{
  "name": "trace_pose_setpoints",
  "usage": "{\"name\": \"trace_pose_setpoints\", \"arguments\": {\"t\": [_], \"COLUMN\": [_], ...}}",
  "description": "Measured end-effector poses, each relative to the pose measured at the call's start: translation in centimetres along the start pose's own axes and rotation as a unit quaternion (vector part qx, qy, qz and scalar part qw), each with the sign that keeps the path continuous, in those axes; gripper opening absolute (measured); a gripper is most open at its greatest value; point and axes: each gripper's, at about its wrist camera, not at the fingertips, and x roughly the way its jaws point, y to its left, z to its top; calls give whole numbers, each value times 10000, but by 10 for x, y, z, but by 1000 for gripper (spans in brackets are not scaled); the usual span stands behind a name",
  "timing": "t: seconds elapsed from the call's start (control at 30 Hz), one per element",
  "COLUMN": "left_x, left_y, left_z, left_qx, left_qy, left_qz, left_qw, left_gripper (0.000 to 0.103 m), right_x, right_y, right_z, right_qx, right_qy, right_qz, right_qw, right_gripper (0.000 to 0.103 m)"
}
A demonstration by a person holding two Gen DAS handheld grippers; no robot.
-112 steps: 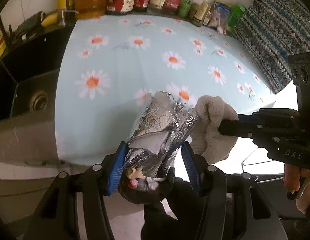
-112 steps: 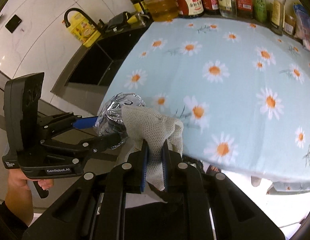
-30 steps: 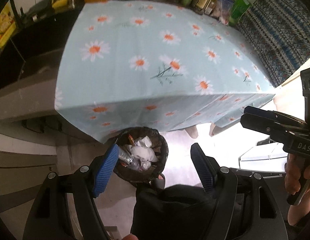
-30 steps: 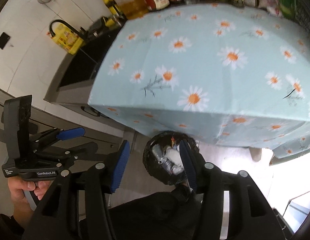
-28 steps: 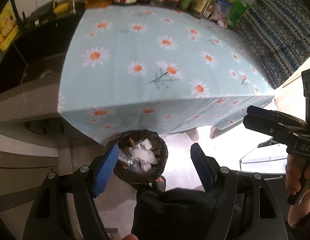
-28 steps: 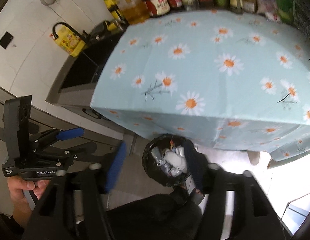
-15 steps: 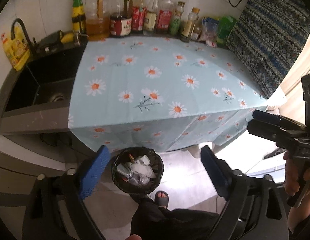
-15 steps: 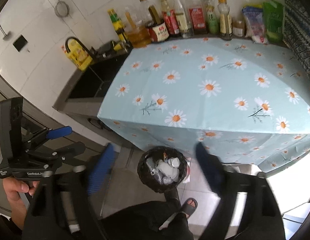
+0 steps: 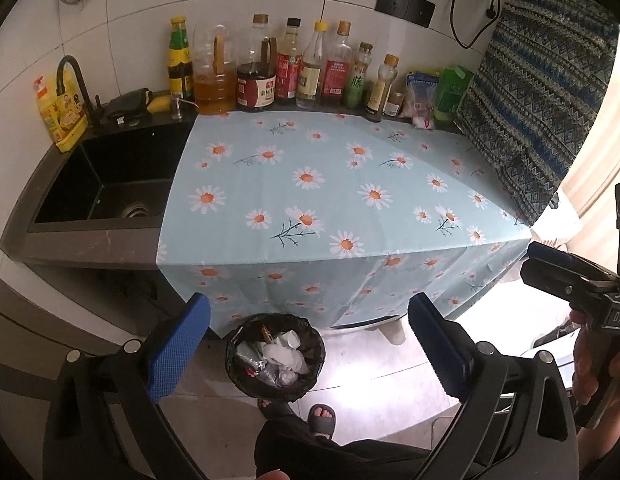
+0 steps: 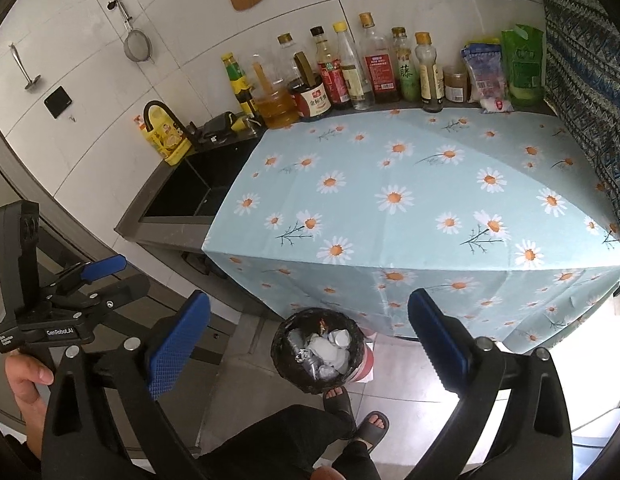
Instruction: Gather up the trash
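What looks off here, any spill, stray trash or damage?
Nothing stands out. The trash bin stands upright on the floor with the trash inside it, and no litter shows on the daisy tablecloth. Left gripper and right gripper are both open and hold nothing. The bottles stand upright along the wall.

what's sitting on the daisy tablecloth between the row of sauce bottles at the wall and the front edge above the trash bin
Nothing: in both wrist views the light-blue daisy tablecloth lies bare from the sauce bottles to its front edge, above the black-lined trash bin.

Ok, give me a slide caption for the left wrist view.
Open left claw above a full trash bin beside the daisy tablecloth.
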Motion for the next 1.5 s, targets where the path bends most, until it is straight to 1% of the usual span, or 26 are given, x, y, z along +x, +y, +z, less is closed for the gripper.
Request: {"name": "trace_pose_setpoints", "arguments": {"t": [0.17,0.3,0.5,0.9,1.5], "left_x": [-7,-12,-15,-10,-6], "left_y": [-7,-13,-19,-25,-24], "left_z": [-2,-2,-1,0,3], "left_qx": [-30,55,110,176,50], "left_qy": [-121,-163,-196,-159,-136], "left_qz": [37,101,46,108,99], "left_qw": [9999,9998,9997,9997,9998], "left_gripper": [96,96,96,96,96], "right_x": [-9,-13,-17,-14,-13], "right_y": [0,0,-2,-7,-14], "right_z": [-2,-3,-2,2,0], "right_qx": [-149,-180,-220,-204,-151], "right_qy": [-87,-105,-162,-133,-99], "right_qz": [-80,-93,-100,-84,-166], "right_qw": [9998,9997,9996,9997,9997], "right_gripper": [98,98,98,98,98]}}
